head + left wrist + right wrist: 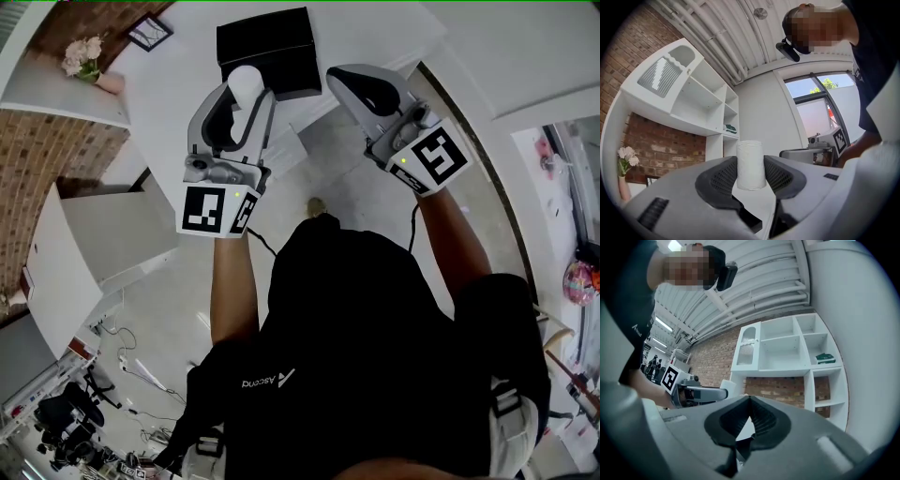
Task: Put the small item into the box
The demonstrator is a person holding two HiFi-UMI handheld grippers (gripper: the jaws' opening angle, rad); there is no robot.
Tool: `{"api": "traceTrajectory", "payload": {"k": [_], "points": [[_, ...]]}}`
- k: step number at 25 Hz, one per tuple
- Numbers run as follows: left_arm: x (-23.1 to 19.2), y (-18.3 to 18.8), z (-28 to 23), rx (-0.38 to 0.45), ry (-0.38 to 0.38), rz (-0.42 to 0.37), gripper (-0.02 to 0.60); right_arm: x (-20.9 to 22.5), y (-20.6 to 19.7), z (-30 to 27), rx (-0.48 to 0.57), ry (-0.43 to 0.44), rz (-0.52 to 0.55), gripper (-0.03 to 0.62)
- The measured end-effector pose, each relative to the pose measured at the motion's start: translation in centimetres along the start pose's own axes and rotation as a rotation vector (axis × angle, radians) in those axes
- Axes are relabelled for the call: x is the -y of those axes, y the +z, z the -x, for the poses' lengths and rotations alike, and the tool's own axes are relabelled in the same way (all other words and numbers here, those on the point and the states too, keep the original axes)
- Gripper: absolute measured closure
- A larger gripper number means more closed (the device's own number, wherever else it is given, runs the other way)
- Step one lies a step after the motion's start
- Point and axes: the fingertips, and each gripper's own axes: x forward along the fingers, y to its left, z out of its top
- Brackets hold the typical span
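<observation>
A small white cylinder (pixel 247 84) sits upright between the jaws of my left gripper (pixel 240 101), which is shut on it. In the left gripper view the cylinder (pixel 750 157) is pressed between both dark ribbed pads (pixel 723 178). The black box (pixel 269 49) rests on the white table (pixel 178 75), just beyond the cylinder. My right gripper (pixel 349 81) hovers to the right of the box, shut and empty; in its own view its jaws (pixel 749 401) meet at the tips. Both grippers point upward towards the shelves and ceiling. From the right gripper view, the left gripper (pixel 699 393) shows at the left.
A vase of pink flowers (pixel 86 62) and a picture frame (pixel 150 33) stand at the table's far left by a brick wall (pixel 37 159). A white shelf unit (pixel 790 355) rises behind. A white cabinet (pixel 98 248) stands lower left; cables lie on the floor.
</observation>
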Motion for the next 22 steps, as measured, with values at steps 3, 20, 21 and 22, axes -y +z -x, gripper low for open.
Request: {"api": "traceTrajectory", "payload": {"k": [3, 20, 21, 22], "points": [[-1.7, -0.8, -1.1, -0.008, -0.023, 0.007, 0.408, 1.0, -0.7, -1.9, -0.01, -0.016, 0.006, 0.594], [-6.6, -7.9, -6.0, -0.184, -0.109, 0.05, 0.408, 5.4, -4.8, -7.4, -0.085, -0.057, 0.0, 0.594], [-6.7, -8.5, -6.3, -0.209, -0.111, 0.054, 0.408, 5.7, -4.9, -7.6, -0.086, -0.054, 0.002, 0.594], [-6.6, -9.2, -6.6, -0.234, -0.113, 0.058, 0.408, 6.1, -5.0, -7.7, -0.087, -0.05, 0.006, 0.594]]}}
